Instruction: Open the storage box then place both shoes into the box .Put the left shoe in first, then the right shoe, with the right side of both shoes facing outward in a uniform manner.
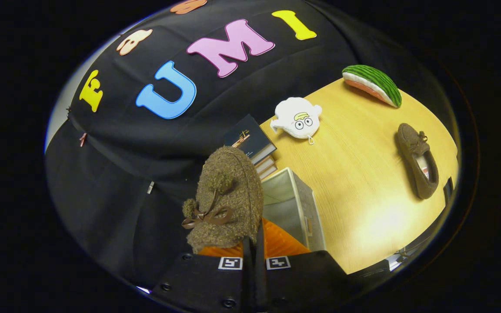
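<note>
Fuzzy shoe held aloft, box open beside it — second shoe waiting on the table.

The gripper [254, 243] had its fingers drawn nearly together, pinching the edge of a brown fuzzy shoe [226, 195] with a bow and pompoms; the shoe stood up just ahead of the fingers. Close beside it lay the storage box [296, 204], already open. The other shoe [418, 161] lay well apart on the wooden table [363, 195], sole down, with a white plush toy [297, 118], a watermelon-slice toy [374, 84] and a stack of books [255, 145] beyond. Judged by look, the shoes were light, soft and floppy — the pile compresses and may slip. A pinch on the firmer collar rim or heel should hold best.
</note>
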Tool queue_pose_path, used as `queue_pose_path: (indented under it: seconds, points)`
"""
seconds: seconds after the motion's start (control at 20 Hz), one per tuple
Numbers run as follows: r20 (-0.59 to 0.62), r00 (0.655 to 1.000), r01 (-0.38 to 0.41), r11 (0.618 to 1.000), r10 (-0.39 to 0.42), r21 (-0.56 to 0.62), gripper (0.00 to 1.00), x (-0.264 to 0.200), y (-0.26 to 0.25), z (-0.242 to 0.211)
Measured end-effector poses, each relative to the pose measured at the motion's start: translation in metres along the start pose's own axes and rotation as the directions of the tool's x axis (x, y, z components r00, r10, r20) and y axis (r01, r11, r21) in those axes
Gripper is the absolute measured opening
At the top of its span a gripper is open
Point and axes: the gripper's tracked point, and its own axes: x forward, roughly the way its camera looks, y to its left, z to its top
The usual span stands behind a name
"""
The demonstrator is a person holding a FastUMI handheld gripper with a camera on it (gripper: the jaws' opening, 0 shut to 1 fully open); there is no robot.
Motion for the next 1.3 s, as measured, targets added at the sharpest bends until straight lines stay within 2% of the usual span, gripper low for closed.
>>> queue_pose_path:
  seconds: [0.35, 0.45, 0.55, 0.8, 0.95, 1.05, 1.2, 1.25, 1.3]
  points:
    - [-0.118, 0.992, 0.032, 0.999, -0.036, -0.041, 0.05, 0.055, 0.009, -0.058]
    - [-0.146, 0.987, 0.065, 0.997, -0.070, -0.037, 0.05, 0.067, -0.001, -0.071]
    - [-0.165, 0.981, 0.101, 0.995, -0.103, -0.022, 0.05, 0.078, -0.010, -0.077]
    - [-0.206, 0.970, 0.122, 0.991, -0.130, -0.049, 0.05, 0.101, -0.013, -0.085]
    - [-0.249, 0.952, 0.168, 0.983, -0.180, -0.069, 0.06, 0.110, -0.019, -0.101]
    - [-0.270, 0.952, 0.131, 0.989, -0.146, -0.075, 0.10, 0.111, -0.007, -0.108]
    - [-0.293, 0.955, 0.023, 0.996, -0.046, -0.081, 0.78, 0.105, 0.024, -0.113]
    - [-0.280, 0.959, 0.018, 0.994, -0.048, -0.108, 1.00, 0.102, 0.028, -0.109]
    - [-0.262, 0.964, -0.001, 0.990, -0.035, -0.138, 0.98, 0.097, 0.032, -0.103]
